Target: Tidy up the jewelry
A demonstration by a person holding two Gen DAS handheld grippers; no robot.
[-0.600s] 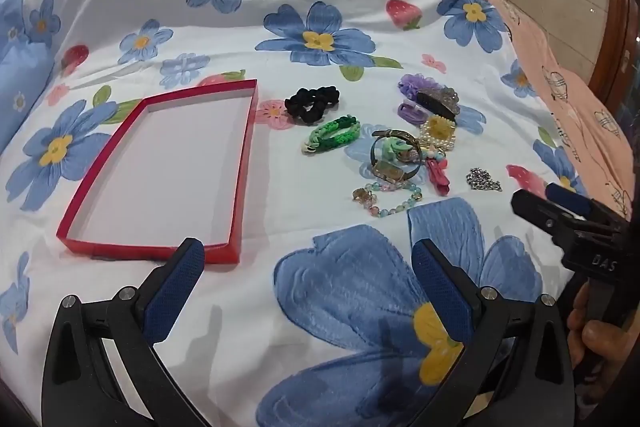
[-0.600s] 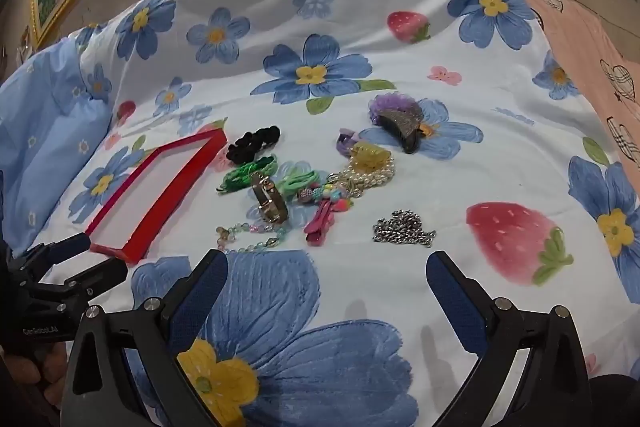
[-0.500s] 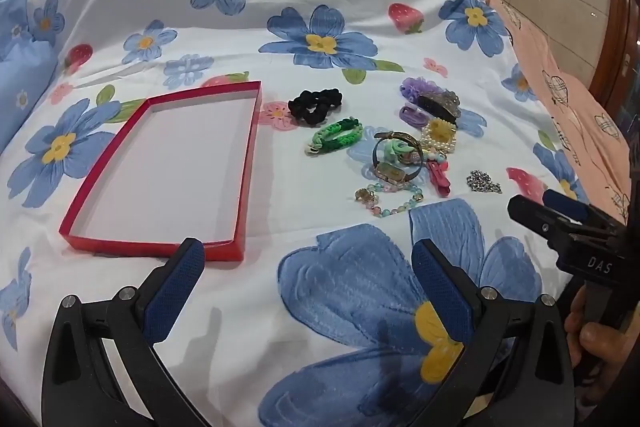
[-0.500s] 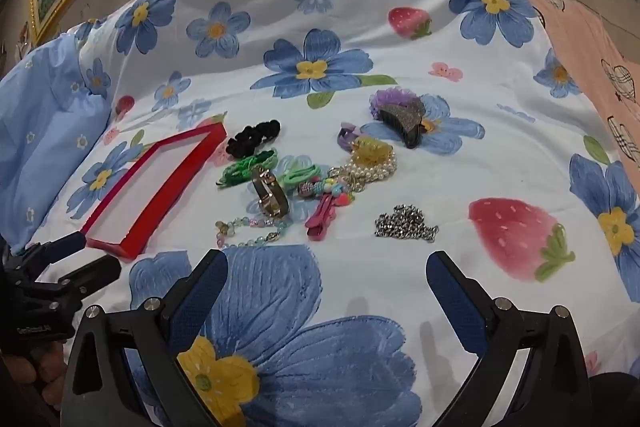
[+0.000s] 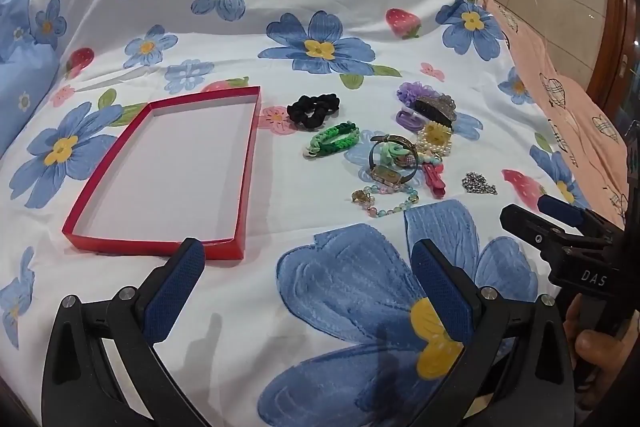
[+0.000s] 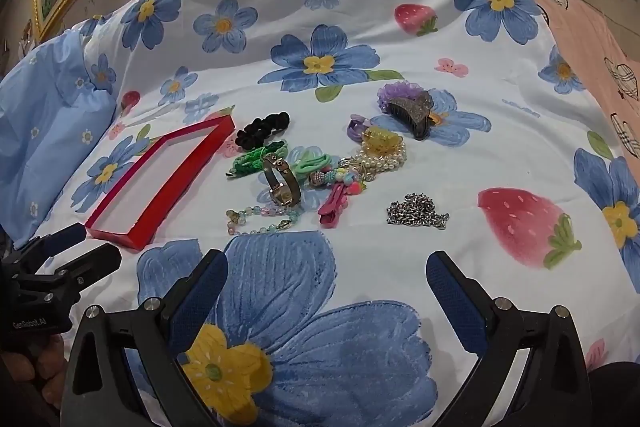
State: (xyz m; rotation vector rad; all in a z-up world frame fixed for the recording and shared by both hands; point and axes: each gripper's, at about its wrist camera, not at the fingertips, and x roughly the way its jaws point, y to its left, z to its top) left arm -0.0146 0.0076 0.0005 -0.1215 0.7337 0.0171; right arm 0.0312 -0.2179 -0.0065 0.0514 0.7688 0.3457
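Nothing much has shifted since a moment ago; both my grippers have only eased slightly toward the jewelry. My left gripper (image 5: 308,275) and right gripper (image 6: 326,281) are spread wide, holding nothing, above the flowered bedsheet (image 5: 340,307). Beyond them lie the jewelry pile (image 6: 320,163), a silver chain (image 6: 416,213) apart, and the red tray (image 5: 244,163) to the left

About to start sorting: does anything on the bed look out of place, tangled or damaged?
Nothing looks damaged. The red tray holds nothing; every piece lies loose on the sheet to its right. The watch, green hair tie and pearl bracelet overlap in a heap, while the silver chain lies apart.
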